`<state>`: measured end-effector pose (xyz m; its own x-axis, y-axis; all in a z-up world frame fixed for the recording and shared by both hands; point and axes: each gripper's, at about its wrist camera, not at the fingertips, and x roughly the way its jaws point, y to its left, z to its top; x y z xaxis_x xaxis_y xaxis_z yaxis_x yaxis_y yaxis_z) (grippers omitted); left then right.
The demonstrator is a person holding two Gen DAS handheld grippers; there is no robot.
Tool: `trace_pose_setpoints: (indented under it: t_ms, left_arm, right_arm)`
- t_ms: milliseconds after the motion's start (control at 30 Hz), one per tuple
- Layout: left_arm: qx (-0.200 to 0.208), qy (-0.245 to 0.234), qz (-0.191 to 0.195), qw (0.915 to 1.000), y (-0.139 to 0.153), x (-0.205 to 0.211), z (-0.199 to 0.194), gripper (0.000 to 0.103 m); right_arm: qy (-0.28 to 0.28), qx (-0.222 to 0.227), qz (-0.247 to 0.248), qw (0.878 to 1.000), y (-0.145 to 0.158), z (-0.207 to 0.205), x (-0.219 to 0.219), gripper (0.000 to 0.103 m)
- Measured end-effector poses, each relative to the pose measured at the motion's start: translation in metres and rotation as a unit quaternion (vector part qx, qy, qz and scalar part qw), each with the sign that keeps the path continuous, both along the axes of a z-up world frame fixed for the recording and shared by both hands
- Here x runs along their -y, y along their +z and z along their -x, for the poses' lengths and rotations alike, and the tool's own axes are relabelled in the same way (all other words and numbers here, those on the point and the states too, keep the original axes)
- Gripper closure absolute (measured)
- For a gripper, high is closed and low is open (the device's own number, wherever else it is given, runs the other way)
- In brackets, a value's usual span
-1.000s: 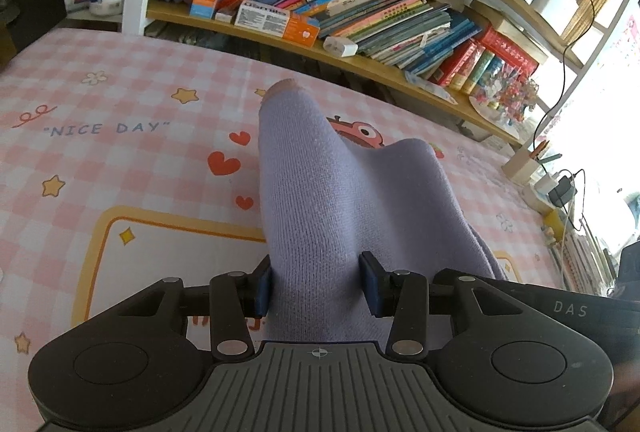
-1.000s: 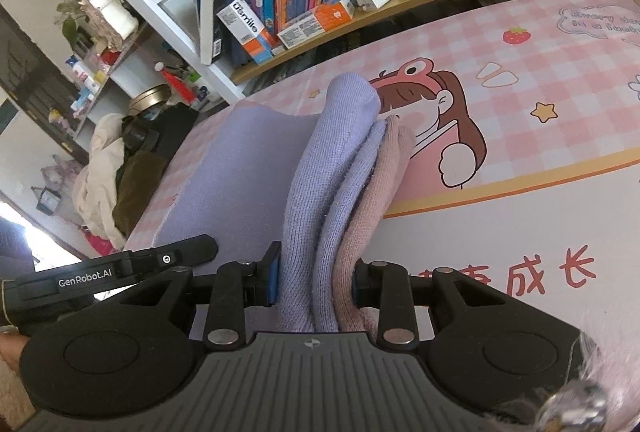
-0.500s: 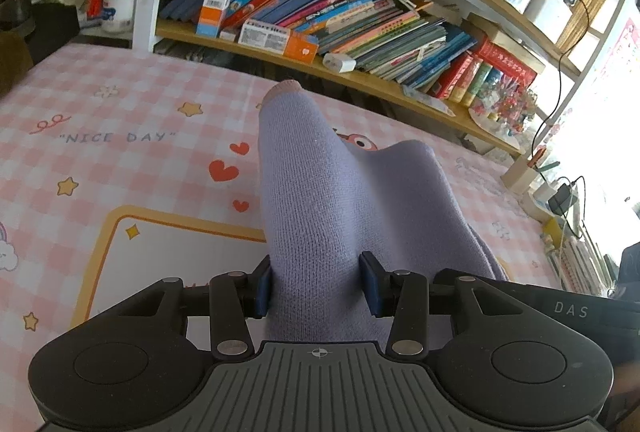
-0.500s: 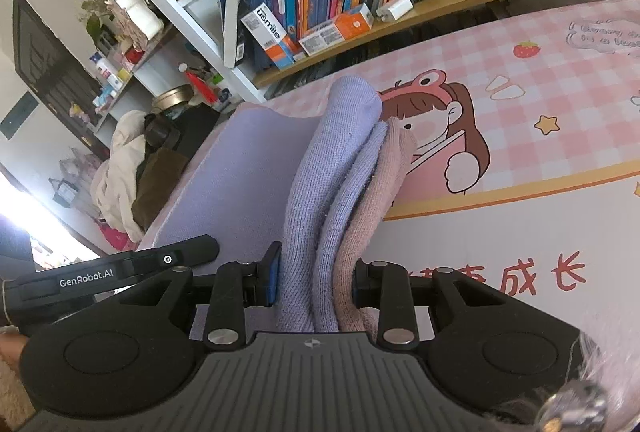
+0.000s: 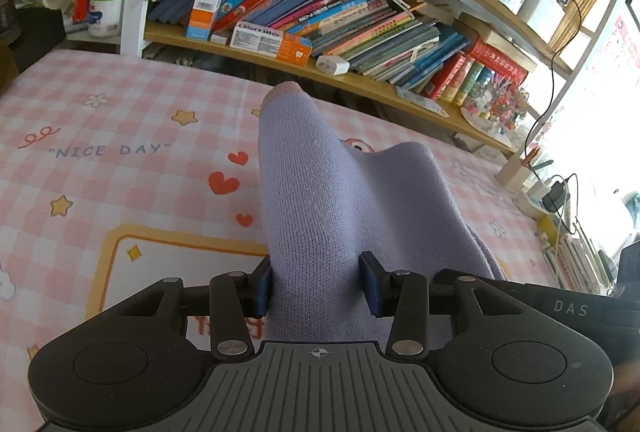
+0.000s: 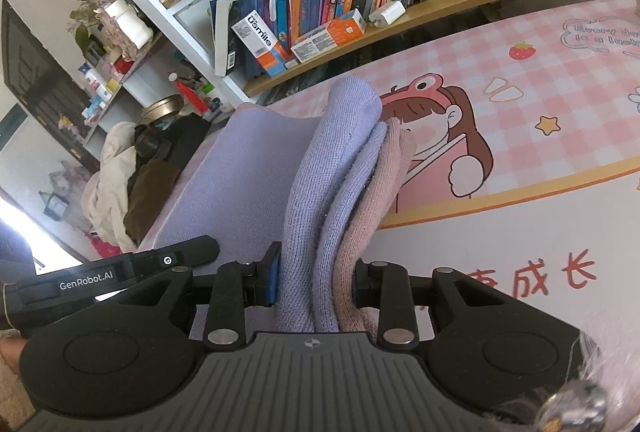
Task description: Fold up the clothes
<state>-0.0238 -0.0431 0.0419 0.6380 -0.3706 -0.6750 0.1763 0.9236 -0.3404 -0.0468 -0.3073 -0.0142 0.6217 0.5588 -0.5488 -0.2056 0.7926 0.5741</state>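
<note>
Lilac knit garment (image 5: 340, 216) is pinched by both tools, left tool (image 5: 316, 282) & right tool (image 6: 314, 282), w/ bunched folds running straight fwd over the pink worktop (image 5: 120, 136).

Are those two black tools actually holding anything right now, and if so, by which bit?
Yes. Both pinch the same lilac knitted garment: the left tool grips a bunched fold, the right tool a thicker bundle of folds including its pink trim.
</note>
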Motion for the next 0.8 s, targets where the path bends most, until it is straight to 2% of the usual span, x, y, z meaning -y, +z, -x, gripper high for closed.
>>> trace_pose_setpoints:
  t_ms: [467, 800]
  left_arm:
    - [-0.004, -0.033, 0.030, 0.9990, -0.009, -0.073, -0.054, 0.061]
    - [0.001, -0.026, 0.062, 0.9977, -0.012, -0.124, -0.109, 0.061]
  right_arm:
    - [-0.035, -0.006, 0.014, 0.999, 0.006, -0.038, -0.076, 0.075]
    - [-0.022, 0.015, 0.045, 0.999, 0.020, -0.094, -0.127, 0.075]
